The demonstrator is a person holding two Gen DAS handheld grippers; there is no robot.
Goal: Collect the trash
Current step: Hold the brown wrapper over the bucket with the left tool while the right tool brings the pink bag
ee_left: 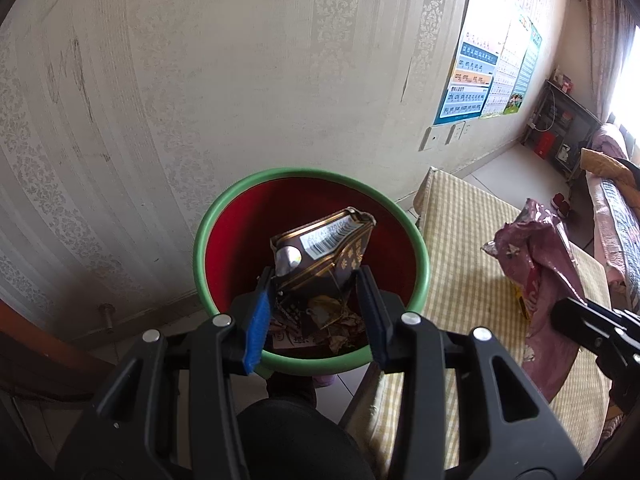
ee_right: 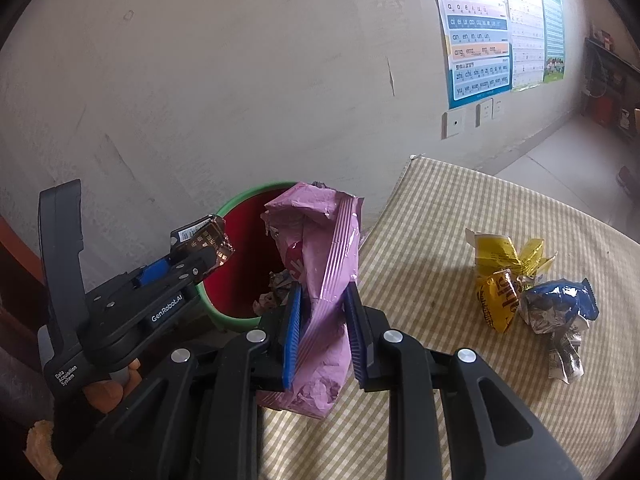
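A: Holding what? 
B: Left tool (ee_left: 316, 284) clamps brown carton (ee_left: 324, 248) over bin (ee_left: 208, 224); right tool (ee_right: 322, 320) grips pink bag (ee_right: 320, 240) above table (ee_right: 440, 248). 
A: Left? 
B: Some trash binned; yellow wrappers (ee_right: 504, 276), blue wrapper (ee_right: 560, 300) remain.

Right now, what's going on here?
A person is clearing trash with two handheld grippers. The left gripper holds a brown wrapper over the bin, which already has scraps inside. The right gripper grips a pink bag above the table. Yellow and blue wrappers still lie there.
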